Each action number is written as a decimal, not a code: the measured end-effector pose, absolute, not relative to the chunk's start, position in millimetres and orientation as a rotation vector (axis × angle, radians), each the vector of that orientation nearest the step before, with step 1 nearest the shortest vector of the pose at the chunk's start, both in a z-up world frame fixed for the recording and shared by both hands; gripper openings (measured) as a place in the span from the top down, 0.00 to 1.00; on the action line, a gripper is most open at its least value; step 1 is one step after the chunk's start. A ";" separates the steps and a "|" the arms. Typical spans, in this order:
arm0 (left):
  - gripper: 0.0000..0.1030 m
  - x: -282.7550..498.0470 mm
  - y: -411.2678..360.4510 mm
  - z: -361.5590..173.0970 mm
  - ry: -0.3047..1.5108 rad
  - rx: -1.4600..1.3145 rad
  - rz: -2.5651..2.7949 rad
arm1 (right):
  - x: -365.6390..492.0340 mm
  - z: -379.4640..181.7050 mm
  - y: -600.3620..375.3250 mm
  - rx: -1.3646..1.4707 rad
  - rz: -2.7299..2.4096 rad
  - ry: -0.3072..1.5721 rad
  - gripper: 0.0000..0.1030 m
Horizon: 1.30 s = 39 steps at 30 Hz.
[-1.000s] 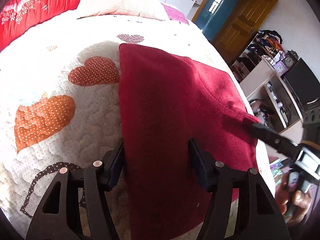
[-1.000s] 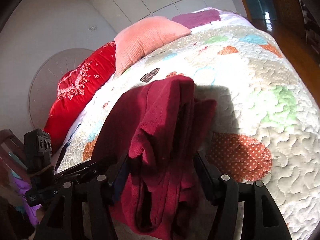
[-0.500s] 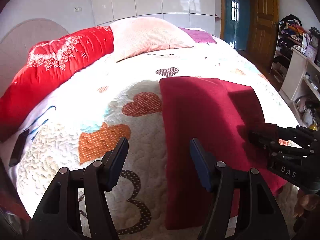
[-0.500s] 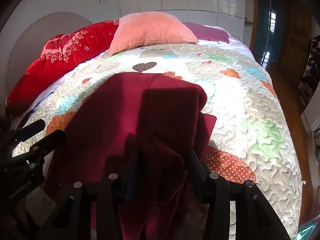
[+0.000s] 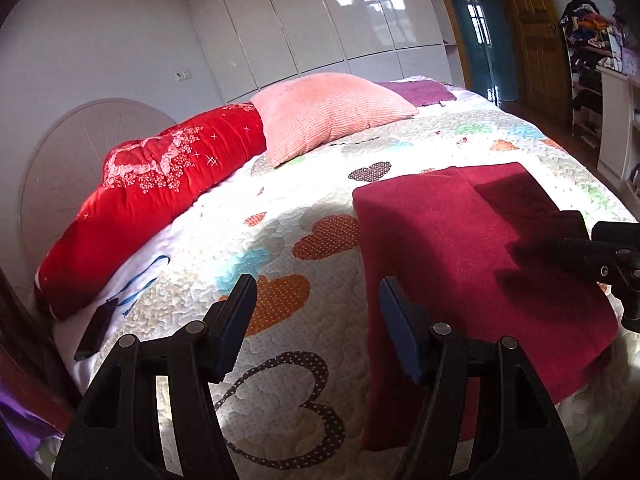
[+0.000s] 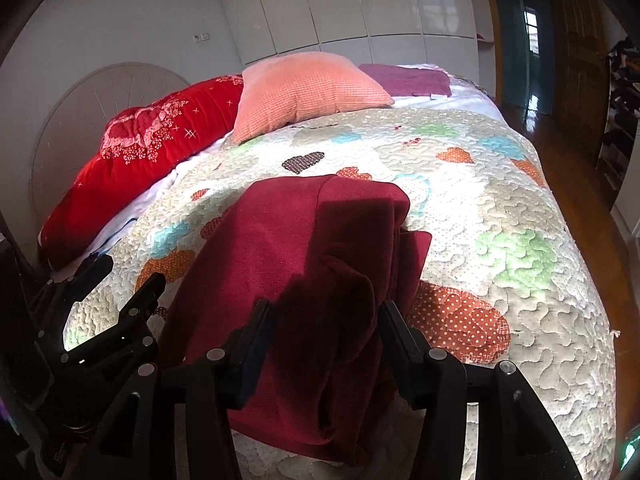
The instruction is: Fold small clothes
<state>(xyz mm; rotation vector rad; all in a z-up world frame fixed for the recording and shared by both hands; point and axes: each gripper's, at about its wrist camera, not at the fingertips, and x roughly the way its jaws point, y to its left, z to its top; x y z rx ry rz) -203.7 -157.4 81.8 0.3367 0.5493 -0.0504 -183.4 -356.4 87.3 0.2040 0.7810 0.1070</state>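
Note:
A dark red garment [image 5: 460,248] lies folded on the heart-patterned quilt [image 5: 280,216], near the bed's front edge. My left gripper [image 5: 316,312] is open and empty, above the quilt just left of the garment's left edge. In the right wrist view the garment [image 6: 288,240] lies flat on the left and bunched in folds on the right. My right gripper [image 6: 326,332] is open, its fingers on either side of the bunched folds, not closed on them. The left gripper also shows in the right wrist view [image 6: 132,312].
A red bolster [image 5: 160,192], a pink pillow [image 5: 332,112] and a purple cloth [image 5: 416,92] lie at the head of the bed. A black phone-like object [image 5: 94,332] lies at the left edge. Shelves [image 5: 600,92] stand at right, beyond a wooden floor [image 6: 560,148].
My left gripper has let go of the garment, lifted and drawn back left. My right gripper has opened wider around the bunched folds and pulled back a little.

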 end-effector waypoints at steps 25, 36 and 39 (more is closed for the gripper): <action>0.38 -209.5 -124.9 92.2 0.587 0.116 -0.107 | -189.5 72.6 -333.4 0.176 0.059 0.803 0.33; 0.38 -206.0 -130.6 85.8 0.615 0.132 -0.112 | -186.8 72.3 -336.8 0.191 0.051 0.795 0.33; 0.38 -206.1 -131.2 85.4 0.613 0.132 -0.115 | -186.4 72.4 -336.8 0.190 0.051 0.795 0.33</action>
